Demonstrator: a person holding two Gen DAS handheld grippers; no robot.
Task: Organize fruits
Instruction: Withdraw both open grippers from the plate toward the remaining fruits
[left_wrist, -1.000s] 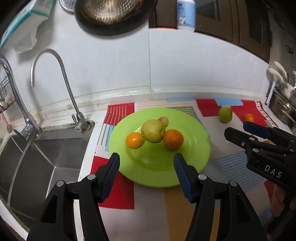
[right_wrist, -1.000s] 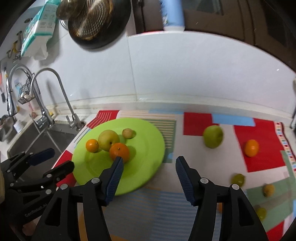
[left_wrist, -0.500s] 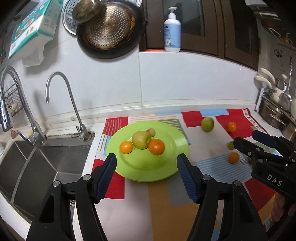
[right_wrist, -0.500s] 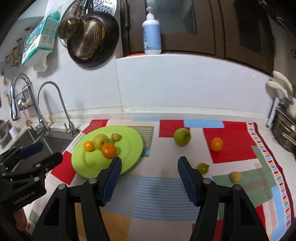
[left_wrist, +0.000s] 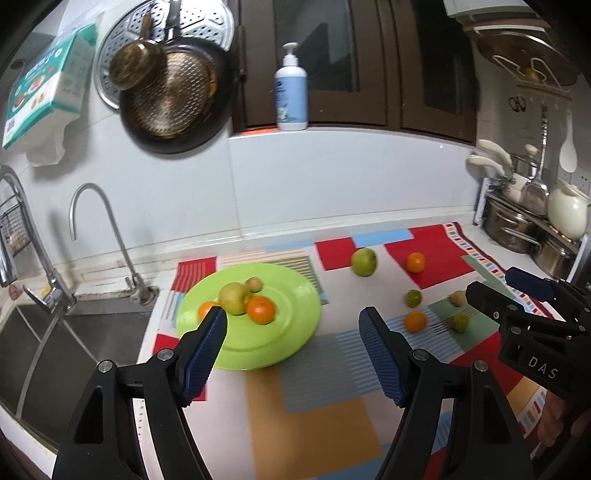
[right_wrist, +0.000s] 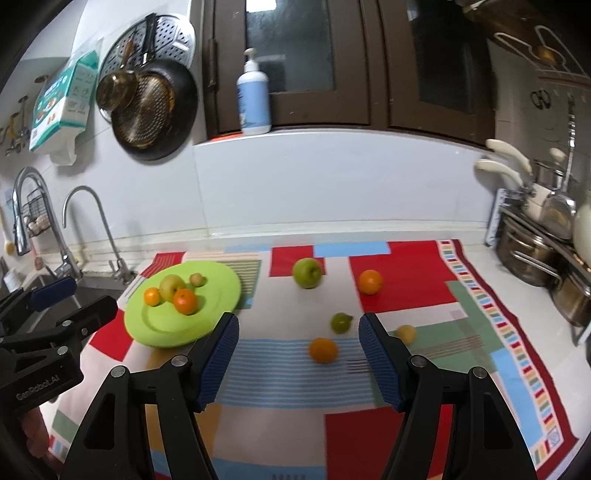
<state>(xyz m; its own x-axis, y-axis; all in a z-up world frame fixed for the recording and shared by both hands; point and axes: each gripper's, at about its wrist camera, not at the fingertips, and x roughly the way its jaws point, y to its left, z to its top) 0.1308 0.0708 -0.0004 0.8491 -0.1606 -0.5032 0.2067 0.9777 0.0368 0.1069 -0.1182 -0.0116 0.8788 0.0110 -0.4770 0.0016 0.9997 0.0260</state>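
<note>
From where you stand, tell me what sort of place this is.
Most likely a home kitchen counter. A curved chrome faucet stands over a steel sink, a dark round frying pan hangs on the white wall, and steel cooking pots sit at the right end.

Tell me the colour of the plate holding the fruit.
Lime green plate; the right wrist view shows it best.

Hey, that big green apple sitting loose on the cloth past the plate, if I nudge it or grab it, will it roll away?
The green apple looks round and sits free on the flat patchwork cloth, so a sideways nudge would probably roll it. It appears firm and smooth-skinned, so the right gripper, now open, would likely need to close across its widest part, or it may slip out.
</note>
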